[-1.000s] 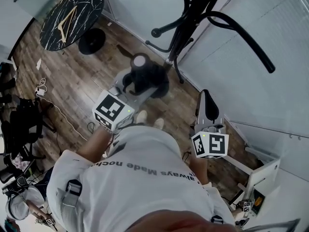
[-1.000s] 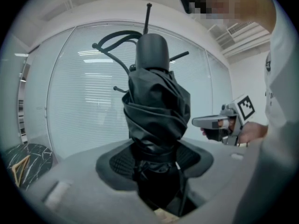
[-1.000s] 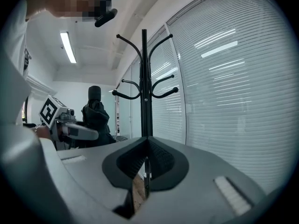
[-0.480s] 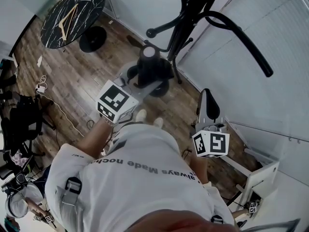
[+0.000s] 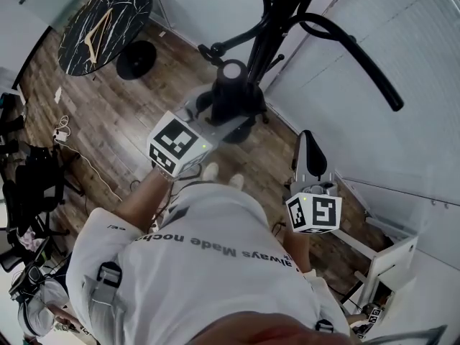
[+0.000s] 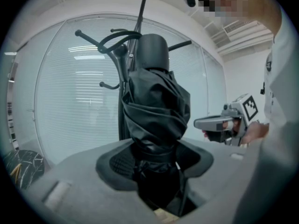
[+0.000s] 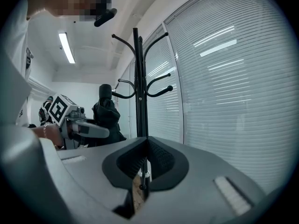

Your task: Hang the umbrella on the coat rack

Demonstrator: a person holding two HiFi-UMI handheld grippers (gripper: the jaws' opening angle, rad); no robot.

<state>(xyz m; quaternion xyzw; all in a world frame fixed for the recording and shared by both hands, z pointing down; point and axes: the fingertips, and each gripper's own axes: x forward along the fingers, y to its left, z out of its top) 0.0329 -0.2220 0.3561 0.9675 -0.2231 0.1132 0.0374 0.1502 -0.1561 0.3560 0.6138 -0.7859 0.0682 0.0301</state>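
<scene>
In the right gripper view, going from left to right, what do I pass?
Ceiling light → umbrella → coat rack → window blinds.

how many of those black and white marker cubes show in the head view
2. The left cube is mid-frame, right by the black umbrella. The right cube is lower right, near the wall. None seems hidden.
</scene>
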